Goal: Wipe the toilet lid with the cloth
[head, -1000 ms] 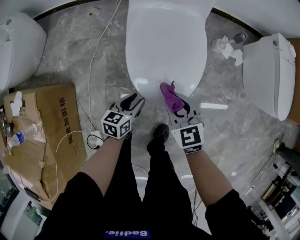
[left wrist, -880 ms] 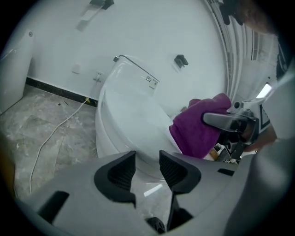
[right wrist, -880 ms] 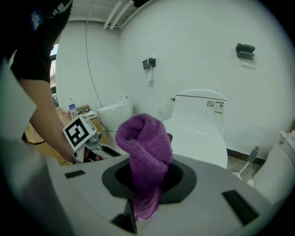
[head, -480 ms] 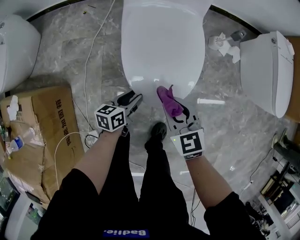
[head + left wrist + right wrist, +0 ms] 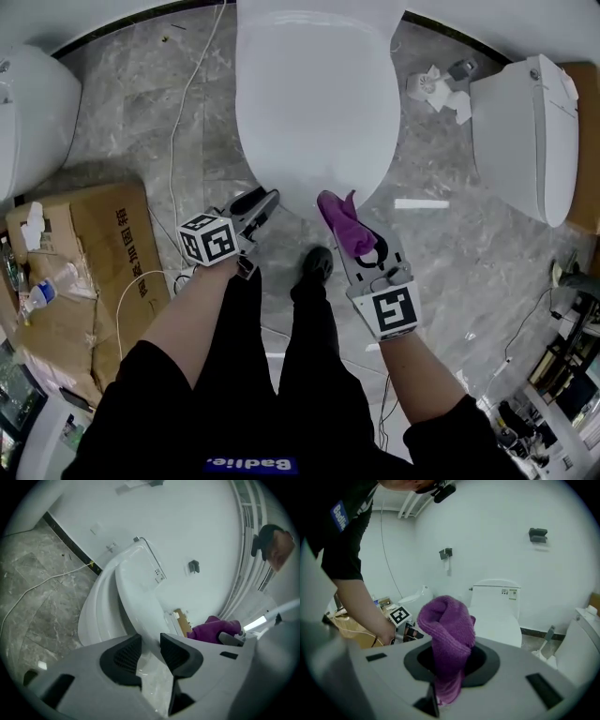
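Note:
The white toilet lid (image 5: 314, 103) lies closed at the top middle of the head view. My right gripper (image 5: 345, 223) hovers at the lid's front edge, shut on a bunched purple cloth (image 5: 339, 217). In the right gripper view the cloth (image 5: 447, 625) stands up from between the jaws (image 5: 450, 660). My left gripper (image 5: 262, 201) is at the lid's front left, rolled onto its side. Its jaws (image 5: 150, 649) have just been closing and stand apart. Nothing sits between the pads; the lid's rim (image 5: 133, 597) runs up just beyond them.
A flattened cardboard box (image 5: 84, 272) with a plastic bottle (image 5: 47, 281) lies on the floor at left. Other white toilets stand at far left (image 5: 33, 103) and right (image 5: 530, 141). A white cable (image 5: 178, 141) crosses the marble floor. The person's shoe (image 5: 319, 264) is below the lid.
Both grippers have lifted and drawn back a little from the lid's front. The left gripper has rolled onto its side. The cloth stays in the right jaws.

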Available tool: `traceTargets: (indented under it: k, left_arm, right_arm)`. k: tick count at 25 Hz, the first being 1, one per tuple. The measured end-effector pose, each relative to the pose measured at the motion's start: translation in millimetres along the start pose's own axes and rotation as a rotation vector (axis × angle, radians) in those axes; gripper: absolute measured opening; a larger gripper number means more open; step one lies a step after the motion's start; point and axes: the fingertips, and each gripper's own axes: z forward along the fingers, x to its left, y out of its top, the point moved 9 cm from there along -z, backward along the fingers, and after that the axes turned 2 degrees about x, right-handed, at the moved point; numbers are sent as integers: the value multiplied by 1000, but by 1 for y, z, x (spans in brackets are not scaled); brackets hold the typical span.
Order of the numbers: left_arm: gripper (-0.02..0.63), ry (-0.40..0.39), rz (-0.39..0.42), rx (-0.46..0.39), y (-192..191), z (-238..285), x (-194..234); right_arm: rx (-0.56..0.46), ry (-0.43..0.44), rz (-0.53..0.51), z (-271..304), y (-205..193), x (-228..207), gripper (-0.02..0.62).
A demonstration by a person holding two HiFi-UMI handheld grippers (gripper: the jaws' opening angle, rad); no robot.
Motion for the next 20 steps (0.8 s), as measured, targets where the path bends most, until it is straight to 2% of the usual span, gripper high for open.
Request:
traceTargets:
  k: [5, 9, 13, 16, 20]
  left_arm:
    - [144, -57, 7, -24, 31, -15, -39]
    - [161, -103, 7, -90, 78, -23, -75]
    - [175, -128, -26, -126, 133, -24, -106]
    - [181, -124, -54, -112, 164, -21, -118]
    - [183, -146, -140, -93, 196, -15, -138]
  right_arm:
    - [-36, -15, -12, -45, 36, 7, 81]
    - [-32, -39, -14, -57, 61, 14, 81]
    - [-44, -67, 9, -59, 100, 15, 81]
    - [-85, -99, 22, -50, 129, 15, 81]
    - [-102, -128, 33, -39, 166, 16, 81]
